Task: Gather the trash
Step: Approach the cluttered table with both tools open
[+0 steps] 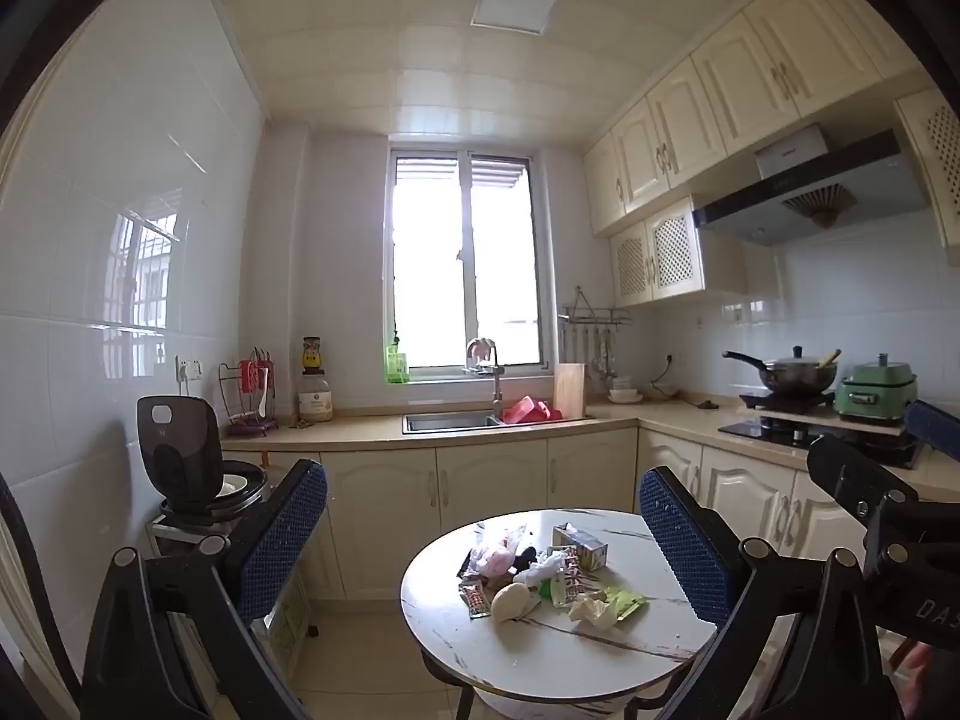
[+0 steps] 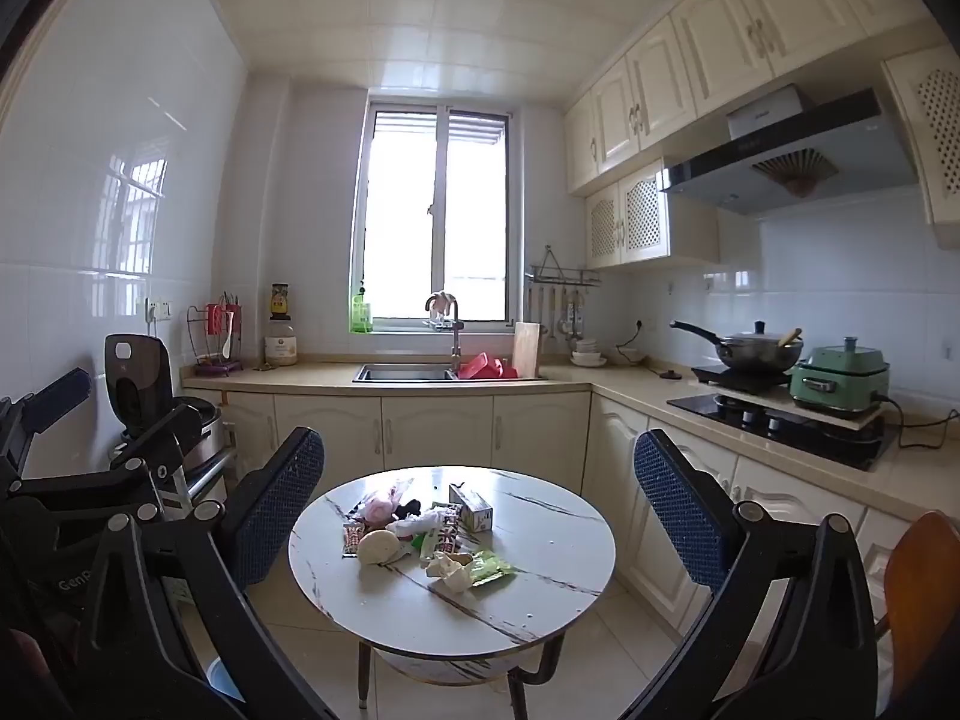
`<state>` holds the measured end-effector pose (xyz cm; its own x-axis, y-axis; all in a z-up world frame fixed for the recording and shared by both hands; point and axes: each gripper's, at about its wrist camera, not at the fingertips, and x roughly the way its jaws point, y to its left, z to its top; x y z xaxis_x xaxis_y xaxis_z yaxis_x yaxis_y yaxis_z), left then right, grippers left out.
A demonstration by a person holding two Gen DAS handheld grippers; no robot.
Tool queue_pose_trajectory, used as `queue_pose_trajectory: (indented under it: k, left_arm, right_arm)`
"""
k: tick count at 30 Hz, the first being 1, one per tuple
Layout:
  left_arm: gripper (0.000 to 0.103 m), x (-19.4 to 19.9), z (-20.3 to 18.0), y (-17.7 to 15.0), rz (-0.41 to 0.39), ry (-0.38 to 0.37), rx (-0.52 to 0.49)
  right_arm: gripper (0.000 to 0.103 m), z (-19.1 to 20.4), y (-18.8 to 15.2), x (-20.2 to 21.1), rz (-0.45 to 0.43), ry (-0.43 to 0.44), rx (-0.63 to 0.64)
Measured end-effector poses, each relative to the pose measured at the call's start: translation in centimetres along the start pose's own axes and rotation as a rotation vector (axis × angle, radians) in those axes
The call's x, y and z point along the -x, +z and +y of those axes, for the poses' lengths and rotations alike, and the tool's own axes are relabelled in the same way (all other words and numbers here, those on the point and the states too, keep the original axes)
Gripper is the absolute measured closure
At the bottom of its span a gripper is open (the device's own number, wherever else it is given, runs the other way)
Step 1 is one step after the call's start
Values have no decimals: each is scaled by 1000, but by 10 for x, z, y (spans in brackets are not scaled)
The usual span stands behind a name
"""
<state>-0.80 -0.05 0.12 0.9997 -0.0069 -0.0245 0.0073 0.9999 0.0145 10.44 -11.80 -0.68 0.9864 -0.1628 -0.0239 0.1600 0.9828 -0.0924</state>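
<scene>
Kitchen with L-shaped counter [image 2: 420, 377] along the back and right walls, window [image 2: 435, 216] over the sink [image 2: 405, 372]. Range hood [image 2: 786, 162] up right, above a wok [image 2: 756, 351] on the stove; green cooker [image 2: 840, 378] just beside the wok. Round marble-look table [image 2: 528, 588] stands on the floor in front of the counter, between the fingers in both views. Trash pile [image 2: 426, 540] sits on the far-left half of the tabletop: small carton [image 2: 474, 510] at the back, pink bag [image 2: 378, 507] at the left, round beige lump [image 2: 378, 546] in front of it, printed wrappers in the middle, crumpled tissue [image 2: 447, 573] touching a green wrapper [image 2: 492, 567] at the front. Left gripper [image 1: 483, 540] spread wide, nothing between the pads, held above and short of the table. Right gripper [image 2: 480, 504] also spread wide, nothing held, same height, well apart from the pile. Each gripper shows at the edge of the other's view. Blue bin rim [image 2: 225, 678] low left on the floor, mostly hidden. Orange chair back [image 2: 924, 594] at the right edge.
</scene>
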Motion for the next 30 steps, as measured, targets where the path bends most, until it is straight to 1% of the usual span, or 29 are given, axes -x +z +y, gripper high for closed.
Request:
queue_pose_trajectory:
  k: [13,20,23,25,27,30]
  left_arm:
    - [1,-2,1,-1,4,1,0]
    - [1,-14,1,-5,12,1,-1]
    - [1,-28,2,-9,16,-4,-5]
    - [1,-42,2,-13,15,-2,-6]
    - [1,-59,3,-20,9,-9,-5]
    - [1,-91,4,-36,34,-10,-14]
  right_arm:
    - [0,1,1,-1,2,-1,2]
    - [0,-3,0,-2,-1,-3,1]
    - [0,-4,-2,-10,-3,-8,2]
    - [0,-7,-10,-24,-4,-15,9]
    - [0,-9,-15,-37,-1,-13,12]
    - [0,-12,-29,-64,29,-12,14]
